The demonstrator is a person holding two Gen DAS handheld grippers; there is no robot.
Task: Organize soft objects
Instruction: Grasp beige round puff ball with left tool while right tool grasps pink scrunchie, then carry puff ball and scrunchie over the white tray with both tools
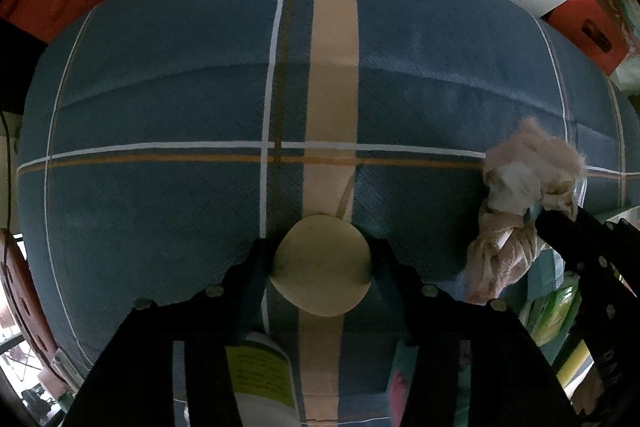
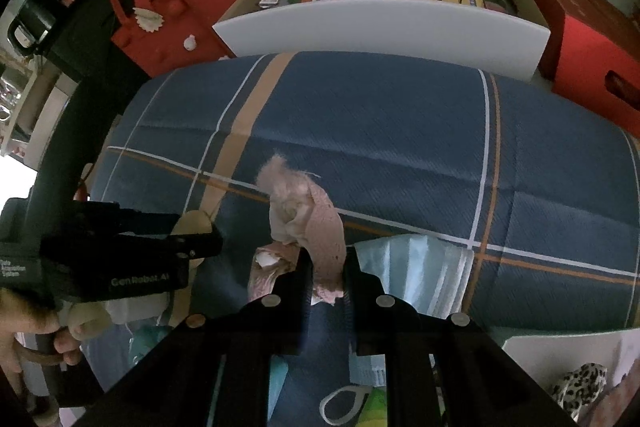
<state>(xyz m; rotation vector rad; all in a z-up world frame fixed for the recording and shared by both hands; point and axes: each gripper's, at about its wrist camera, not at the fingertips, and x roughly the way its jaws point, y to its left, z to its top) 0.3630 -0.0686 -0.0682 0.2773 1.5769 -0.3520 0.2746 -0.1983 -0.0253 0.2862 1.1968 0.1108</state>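
A pale cream, dome-shaped soft pad [image 1: 320, 263] sits between the black fingers of the left gripper [image 1: 322, 259], low over a blue plaid cloth with a wide tan stripe [image 1: 168, 99]; both fingers meet its sides, so the gripper is clamped on it, pointing straight down. To its right, the right gripper [image 2: 326, 267] pinches a crumpled pink and white fuzzy fabric piece [image 2: 308, 211] — its jaws are nearly together, with the fabric bunched up between and above them. That fabric hangs just above the plaid cloth, near a light blue pleated face mask [image 2: 420, 267] lying at the cloth's near edge. In the right wrist view a hand [image 2: 36, 331] grips the left gripper's handle. Beyond the cloth stand a white board [image 2: 380, 27], a red felt handbag [image 2: 168, 11] and a red box [image 2: 592, 67].
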